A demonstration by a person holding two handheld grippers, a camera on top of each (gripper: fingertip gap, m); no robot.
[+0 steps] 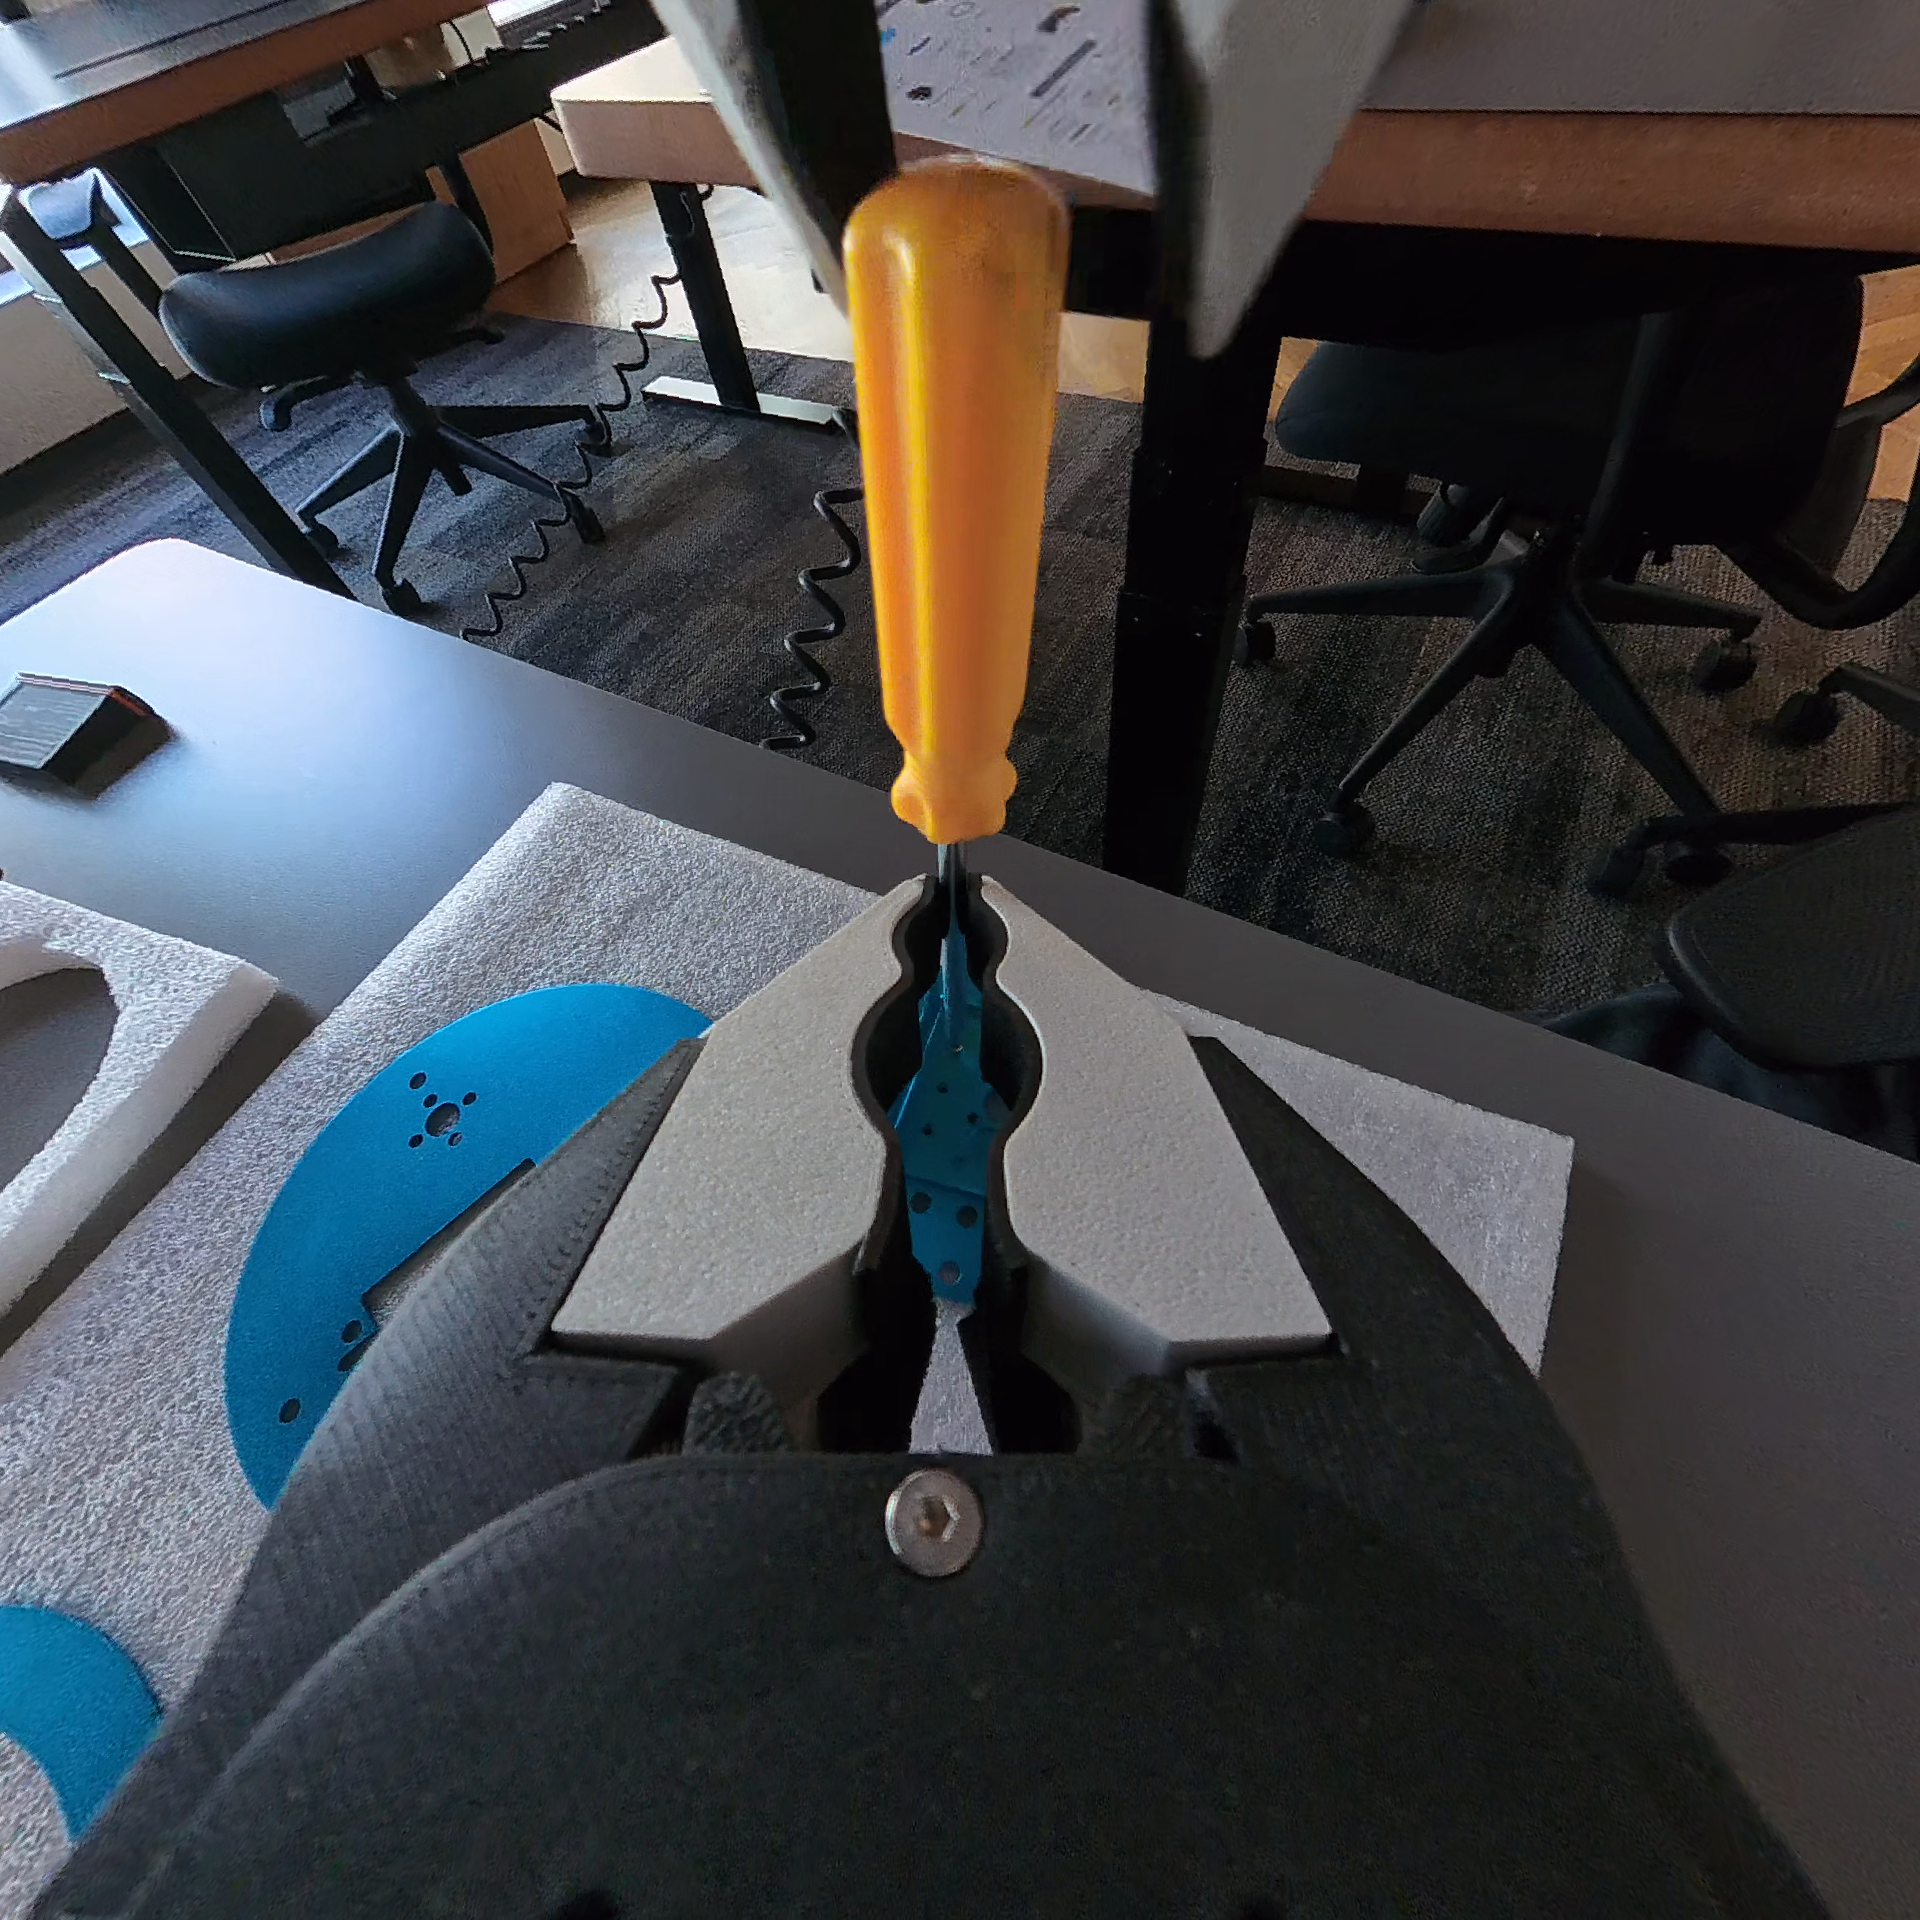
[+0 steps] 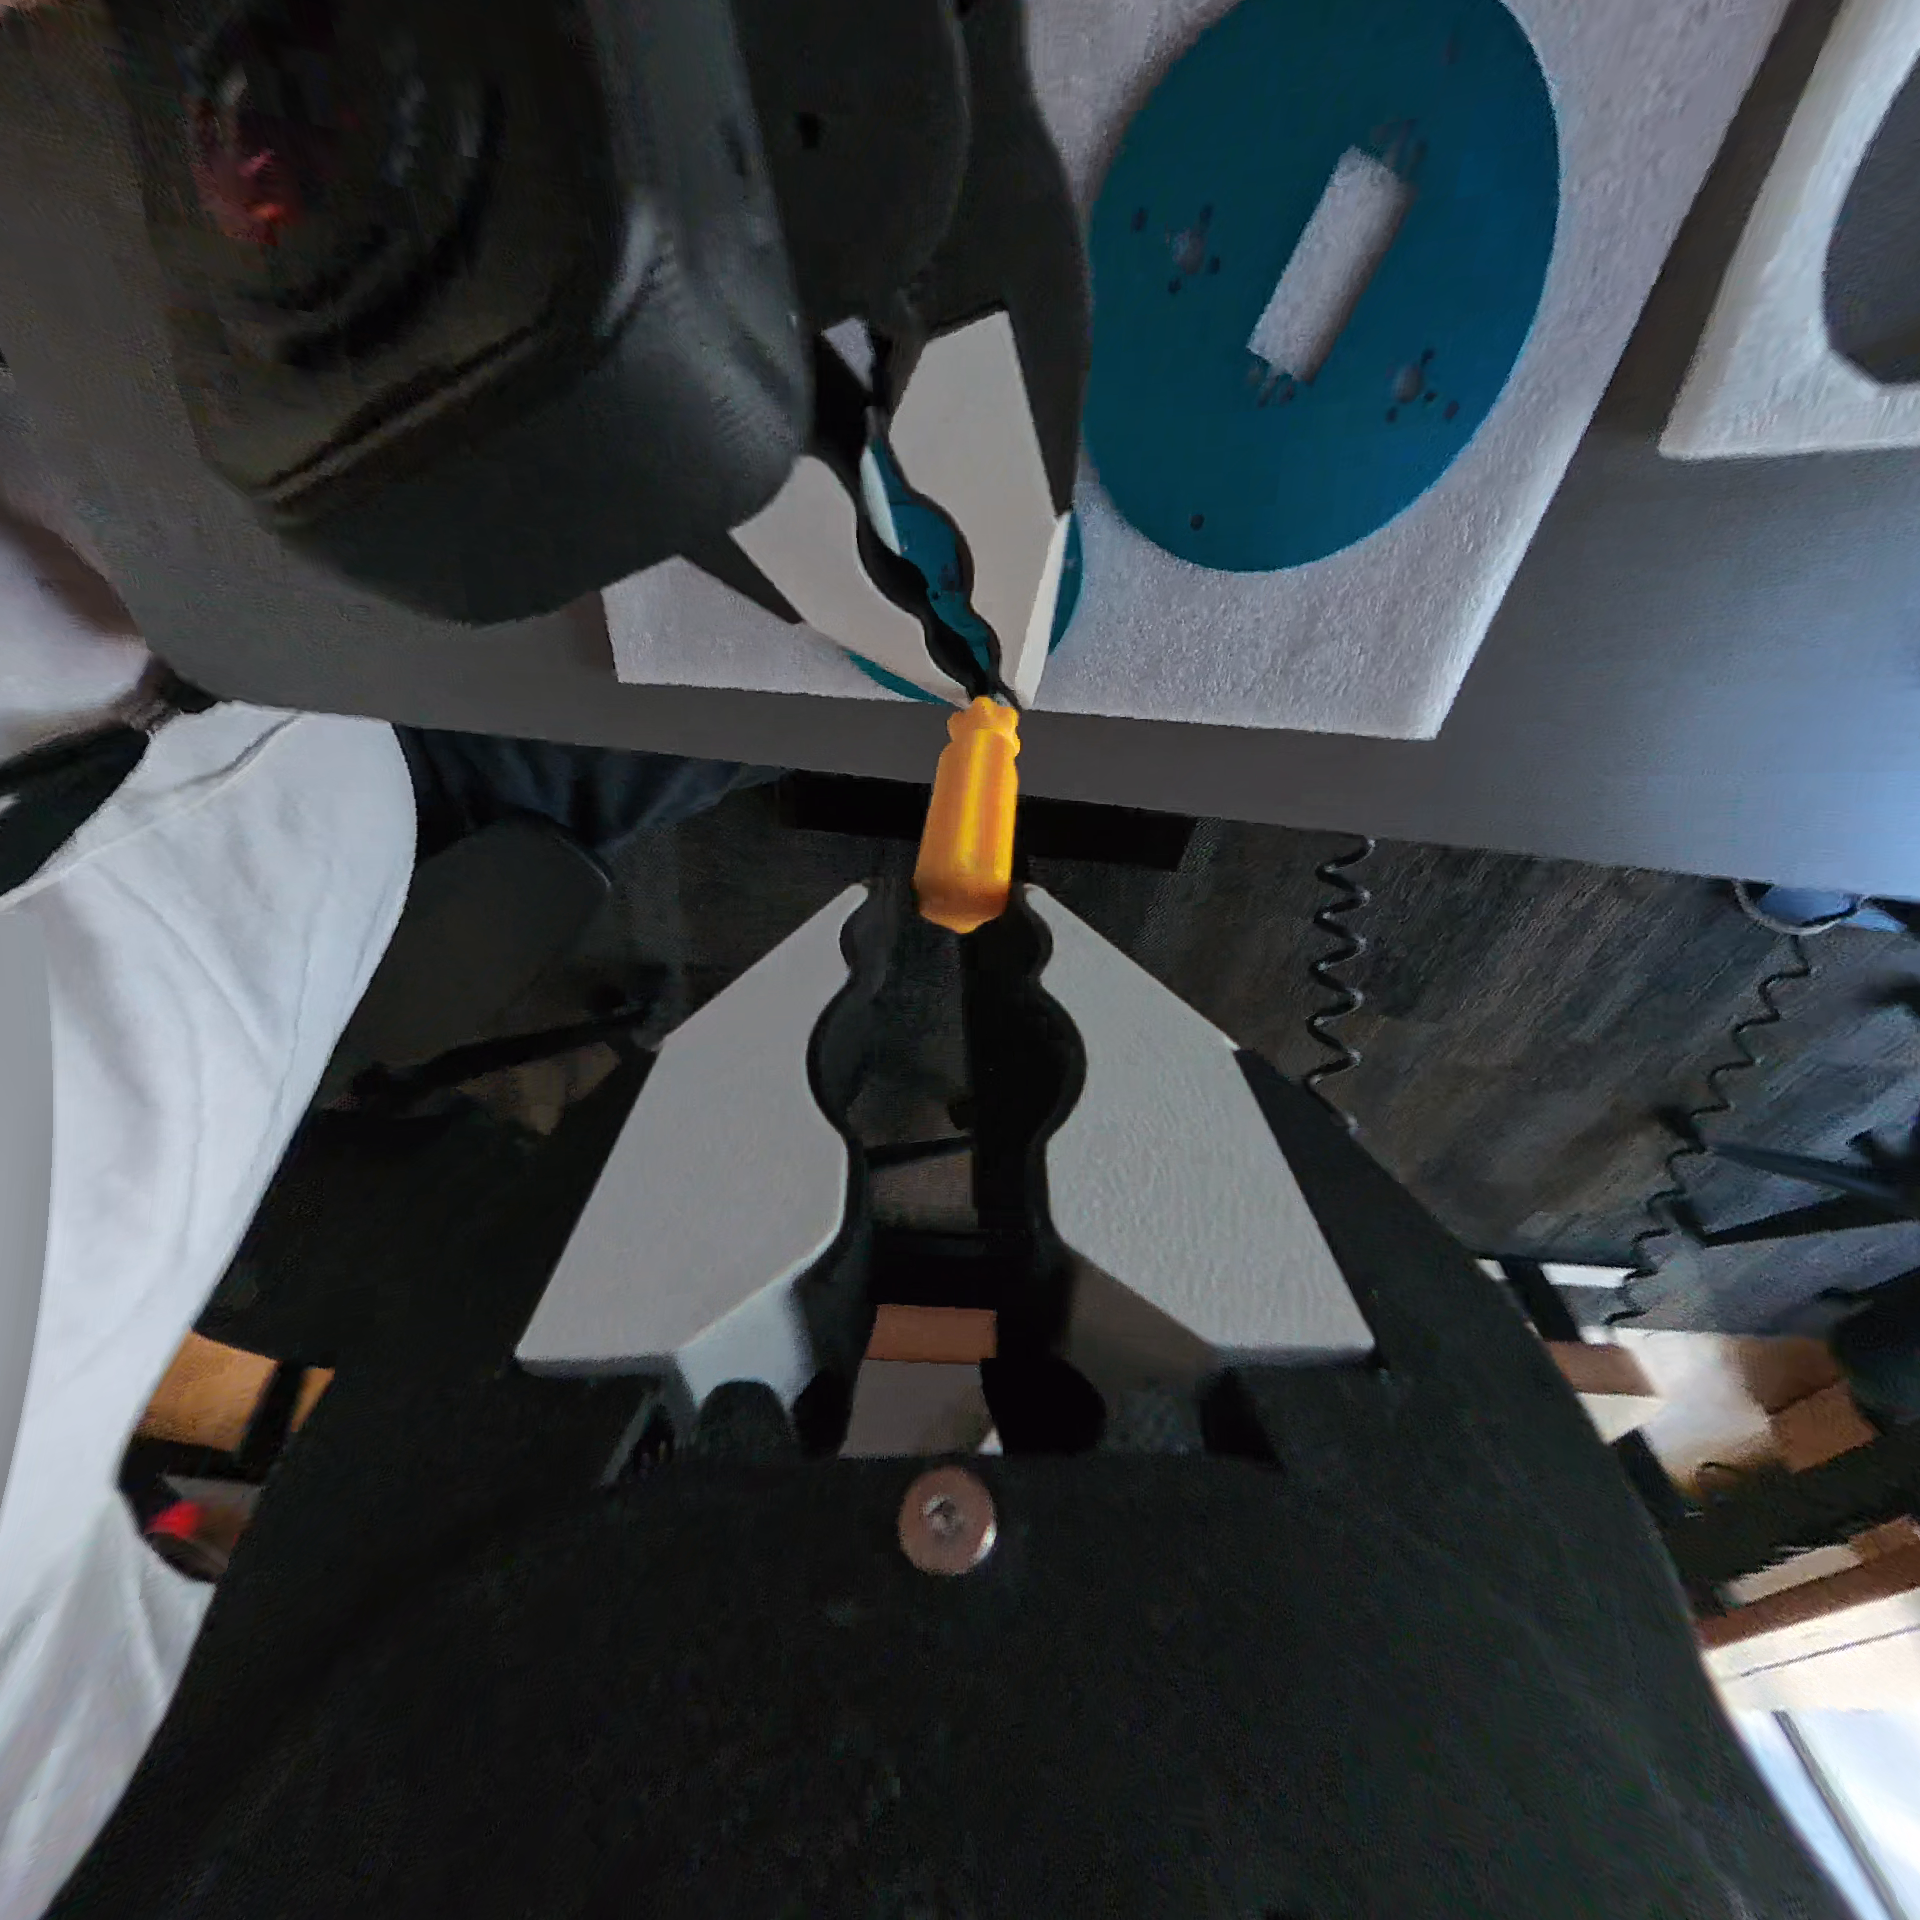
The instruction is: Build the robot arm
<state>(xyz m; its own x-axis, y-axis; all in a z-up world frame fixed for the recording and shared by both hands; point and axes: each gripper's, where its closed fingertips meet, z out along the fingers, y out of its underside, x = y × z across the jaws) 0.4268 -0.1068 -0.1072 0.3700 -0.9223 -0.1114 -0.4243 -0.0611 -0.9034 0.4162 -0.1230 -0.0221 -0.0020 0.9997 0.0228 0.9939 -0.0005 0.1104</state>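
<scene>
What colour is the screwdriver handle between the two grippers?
Orange-yellow; the screwdriver handle shows best in the left wrist view.

Orange screwdriver handle (image 1: pixel 956 499), blue perforated bracket (image 1: pixel 951 1143)

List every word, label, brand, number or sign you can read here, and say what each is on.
None can be read.
Printed sheet on the far table: marks too blurred.
Black box on the grey table: no legible writing.
Orange screwdriver, blue bracket: no markings seen.
</scene>
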